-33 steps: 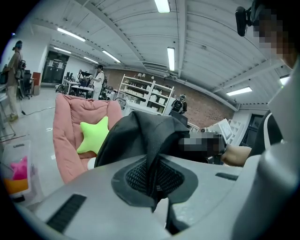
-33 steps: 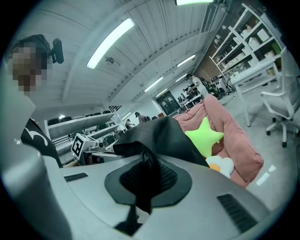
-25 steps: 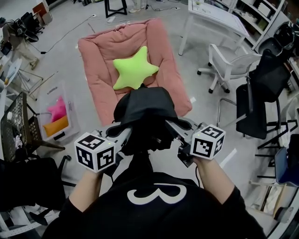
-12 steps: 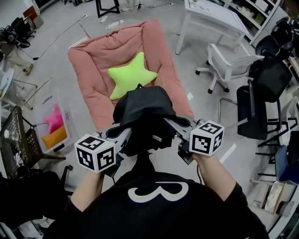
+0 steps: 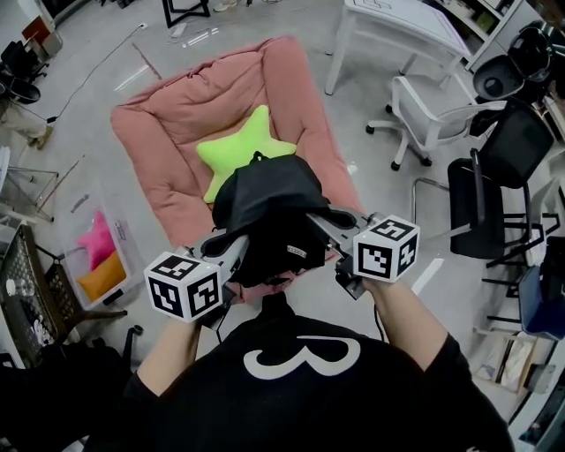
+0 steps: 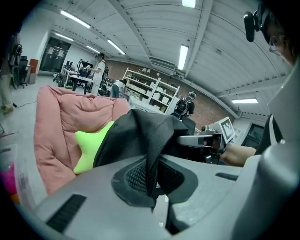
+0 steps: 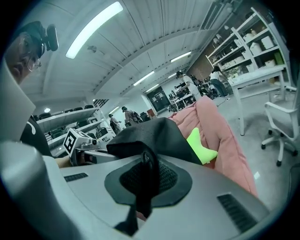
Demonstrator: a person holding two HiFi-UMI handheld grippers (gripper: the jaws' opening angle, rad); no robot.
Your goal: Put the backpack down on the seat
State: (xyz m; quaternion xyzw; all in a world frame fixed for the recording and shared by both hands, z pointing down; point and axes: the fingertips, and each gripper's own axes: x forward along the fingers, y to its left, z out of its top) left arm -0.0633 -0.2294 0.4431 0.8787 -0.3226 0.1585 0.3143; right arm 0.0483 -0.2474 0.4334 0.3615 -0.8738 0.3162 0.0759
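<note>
A black backpack (image 5: 265,216) hangs in the air between my two grippers, over the front edge of the pink cushioned seat (image 5: 177,124). My left gripper (image 5: 231,252) is shut on black fabric of the backpack (image 6: 140,136); in the left gripper view the cloth is pinched between the pads. My right gripper (image 5: 328,228) is shut on a black strap of the backpack (image 7: 150,136). A lime-green star pillow (image 5: 238,150) lies on the seat, partly hidden behind the bag. The pink seat (image 6: 61,117) and the star pillow (image 7: 199,145) also show beyond the jaws.
A white office chair (image 5: 433,115) and a white table (image 5: 397,26) stand to the right of the seat. Black chairs (image 5: 494,185) stand further right. A clear bin with pink and orange things (image 5: 97,260) sits on the floor at the left. A black wire rack (image 5: 31,300) is at lower left.
I have moved forward toward the seat with the backpack held in both grippers. The bag now covers more of the star pillow and hangs over the seat's front edge. Both grips are unchanged.
</note>
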